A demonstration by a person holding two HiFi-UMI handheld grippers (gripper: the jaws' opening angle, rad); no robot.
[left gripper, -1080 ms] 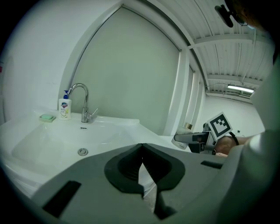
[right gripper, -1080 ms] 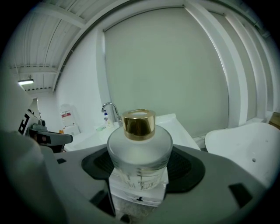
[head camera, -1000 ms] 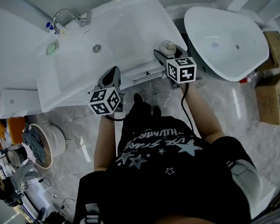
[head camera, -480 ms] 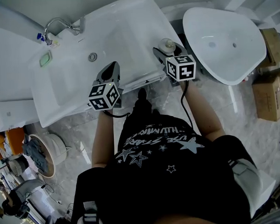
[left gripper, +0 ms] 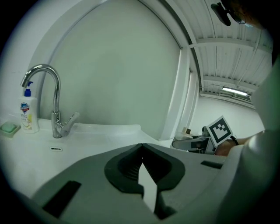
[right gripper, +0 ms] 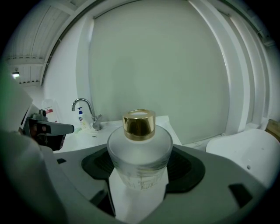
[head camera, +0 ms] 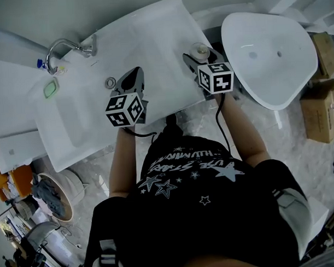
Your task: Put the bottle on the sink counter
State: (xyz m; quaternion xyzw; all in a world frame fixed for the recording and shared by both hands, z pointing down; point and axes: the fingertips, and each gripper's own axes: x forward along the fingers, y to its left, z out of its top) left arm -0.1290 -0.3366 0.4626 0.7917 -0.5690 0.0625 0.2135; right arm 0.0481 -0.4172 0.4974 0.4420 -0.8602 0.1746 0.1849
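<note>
Jaws of the right gripper (right gripper: pixel 139 177) pinch a frosted round glass bottle (right gripper: pixel 140 146) with a gold cap, which stands upright between them. In the head view this gripper (head camera: pixel 200 62) holds the bottle (head camera: pixel 199 48) at the right edge of the white sink counter (head camera: pixel 152 37); whether its base touches the surface cannot be told. The left gripper (left gripper: pixel 141 162) has its jaws pressed together with nothing between them, and in the head view it (head camera: pixel 132 82) hangs over the sunken basin, close to the round metal drain (head camera: pixel 110 82). Further out, a curved chrome tap (left gripper: pixel 47 89) stands at the back of the counter, a white soap bottle with a blue pump (left gripper: pixel 27 114) just beside it and a green soap dish (left gripper: pixel 8 127) beyond that. To the person's right, apart from the counter, sits a large white oval tub (head camera: pixel 271 50), with brown cardboard boxes (head camera: pixel 322 114) past it on the marbled floor (head camera: pixel 276 132).
</note>
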